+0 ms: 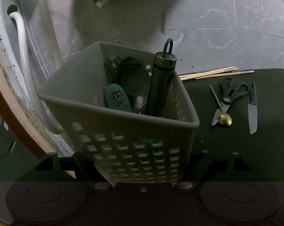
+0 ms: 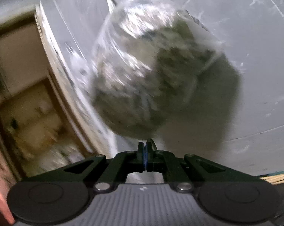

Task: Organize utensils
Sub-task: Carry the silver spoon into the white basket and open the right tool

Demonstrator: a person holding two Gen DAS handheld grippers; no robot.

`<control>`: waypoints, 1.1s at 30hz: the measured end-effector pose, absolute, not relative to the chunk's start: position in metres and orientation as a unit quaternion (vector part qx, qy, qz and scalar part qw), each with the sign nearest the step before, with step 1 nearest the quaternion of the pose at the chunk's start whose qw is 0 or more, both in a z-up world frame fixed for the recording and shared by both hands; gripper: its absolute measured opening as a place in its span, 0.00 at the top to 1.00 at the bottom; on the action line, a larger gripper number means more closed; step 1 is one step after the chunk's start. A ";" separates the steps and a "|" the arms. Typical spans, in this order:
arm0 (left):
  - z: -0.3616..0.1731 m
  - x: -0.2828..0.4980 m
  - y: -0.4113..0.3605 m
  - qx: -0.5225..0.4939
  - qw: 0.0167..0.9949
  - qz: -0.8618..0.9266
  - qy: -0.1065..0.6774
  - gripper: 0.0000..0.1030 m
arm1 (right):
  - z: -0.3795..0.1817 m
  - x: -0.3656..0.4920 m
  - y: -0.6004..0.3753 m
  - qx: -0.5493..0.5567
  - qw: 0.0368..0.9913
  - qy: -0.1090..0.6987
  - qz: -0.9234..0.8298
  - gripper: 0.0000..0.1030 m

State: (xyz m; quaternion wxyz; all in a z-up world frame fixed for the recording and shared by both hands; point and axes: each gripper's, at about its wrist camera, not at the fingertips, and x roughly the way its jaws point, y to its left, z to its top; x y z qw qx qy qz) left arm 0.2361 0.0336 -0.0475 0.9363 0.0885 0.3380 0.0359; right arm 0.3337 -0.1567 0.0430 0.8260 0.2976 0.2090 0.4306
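Left tool (image 1: 140, 169) spread around basket (image 1: 104, 109), right tool (image 2: 145, 156) fully closed

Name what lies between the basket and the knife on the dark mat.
In the left wrist view, scissors and a gold spoon lying across them sit between the basket and the knife.

Left claw (image 1: 142, 162): black two-finger claw, lower centre of frame, fingers spread wide on either side of a grey perforated plastic basket (image 1: 123, 128).
Right claw (image 2: 145, 157): black two-finger claw, lower centre, fingers pressed together, tilted upward.
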 end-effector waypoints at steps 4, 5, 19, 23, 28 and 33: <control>-0.047 0.237 0.034 0.088 0.936 0.036 0.338 0.20 | 0.053 0.342 -0.161 0.372 0.767 0.217 0.475 1.00; -0.047 0.236 0.034 0.088 0.936 0.036 0.338 0.20 | 0.054 0.344 -0.161 0.387 0.752 0.223 0.485 0.99; -0.048 0.237 0.034 0.088 0.936 0.036 0.339 0.20 | 0.014 0.336 -0.125 0.420 0.680 0.355 0.485 0.99; -0.048 0.237 0.034 0.088 0.936 0.036 0.339 0.20 | 0.009 0.332 -0.121 0.393 0.695 0.374 0.473 0.99; -0.048 0.237 0.034 0.088 0.936 0.036 0.339 0.20 | 0.017 0.318 -0.107 0.305 0.739 0.374 0.470 0.99; -0.049 0.238 0.034 0.088 0.936 0.036 0.339 0.20 | 0.023 0.304 -0.093 0.237 0.766 0.369 0.469 0.95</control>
